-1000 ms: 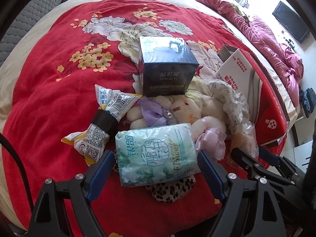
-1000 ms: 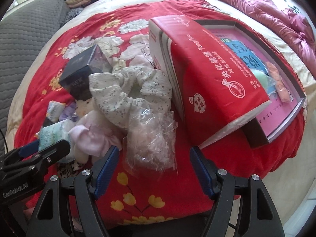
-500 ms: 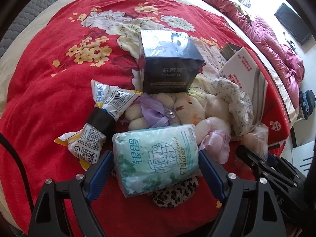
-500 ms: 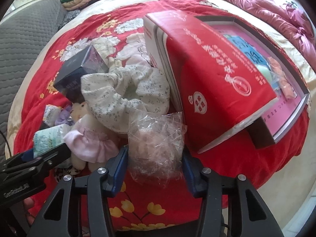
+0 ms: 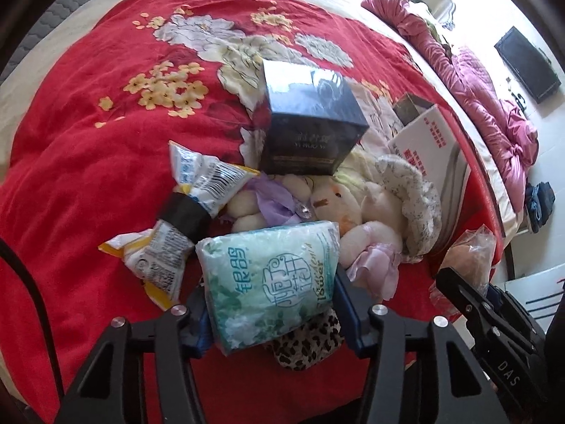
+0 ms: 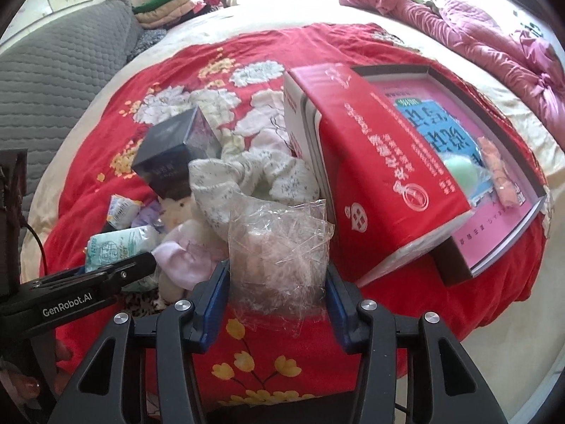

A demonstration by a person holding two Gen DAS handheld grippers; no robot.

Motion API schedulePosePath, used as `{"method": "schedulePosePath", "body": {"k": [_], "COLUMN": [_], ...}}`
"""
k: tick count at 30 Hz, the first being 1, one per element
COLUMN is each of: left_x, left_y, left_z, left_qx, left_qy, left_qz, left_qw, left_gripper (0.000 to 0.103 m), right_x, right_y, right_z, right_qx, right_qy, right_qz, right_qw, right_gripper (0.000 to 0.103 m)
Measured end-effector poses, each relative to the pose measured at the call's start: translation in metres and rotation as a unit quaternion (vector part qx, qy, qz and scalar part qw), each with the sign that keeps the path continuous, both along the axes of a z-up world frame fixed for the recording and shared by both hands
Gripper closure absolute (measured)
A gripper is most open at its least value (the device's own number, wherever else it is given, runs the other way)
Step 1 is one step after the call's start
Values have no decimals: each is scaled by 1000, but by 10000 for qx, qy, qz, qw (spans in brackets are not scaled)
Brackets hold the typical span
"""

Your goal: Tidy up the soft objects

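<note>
Tissue pack point(image 5: 272, 279) on the red blanket point(image 5: 88, 162), clamped in my left gripper point(image 5: 272, 314); right gripper point(image 6: 277, 296) clenches the crinkly plastic bag point(image 6: 279, 247). Risk: film slips through when I lift, or pack drags the leopard cloth point(image 5: 303, 346) along.

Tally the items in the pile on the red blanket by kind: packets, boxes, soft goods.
Packets: 3 - tissue pack, snack packet, clear crinkly bag
Boxes: 3 - dark box, red box, open pink-lined box
Soft goods: 3 - plush toy, floral cloth, leopard-print fabric
Total: 9
</note>
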State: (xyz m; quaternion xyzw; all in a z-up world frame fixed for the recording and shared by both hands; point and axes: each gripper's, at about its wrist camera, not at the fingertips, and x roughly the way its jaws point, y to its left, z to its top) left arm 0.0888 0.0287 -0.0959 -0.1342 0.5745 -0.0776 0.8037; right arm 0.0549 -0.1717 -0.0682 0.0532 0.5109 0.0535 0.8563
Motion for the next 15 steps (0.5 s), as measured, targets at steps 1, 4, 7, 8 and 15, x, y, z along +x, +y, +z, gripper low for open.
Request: {"method": "schedulePosePath", "body": {"k": [1,4,7,8,15], "left_x": [-1,-3,-4,-4,-9], "left_y": [1,5,4,3,-8], "left_z": [3,14,26,30,57], "left_qx": [-3,13,98,121,175], "left_qy": [-28,-147,-258,-299,-537], "left_qz": [12,47,34,19,-28], "left_qw": [10000,9999,9996,9995,9984], "left_gripper": [48,48,48,48,48], "right_x": [0,-2,-2,-3,-7], "right_y": [0,0,-3,-4,-11], "right_z": [2,7,14,17,43], "right_qx": [7,19,44,38,-59], "right_qy": [-24,-78,-149,-182,-480], "right_qz": [16,40,58,62,184], "right_qw": [10000,10000,9999,9998,9987], "right_gripper": [52,52,52,52,52]}}
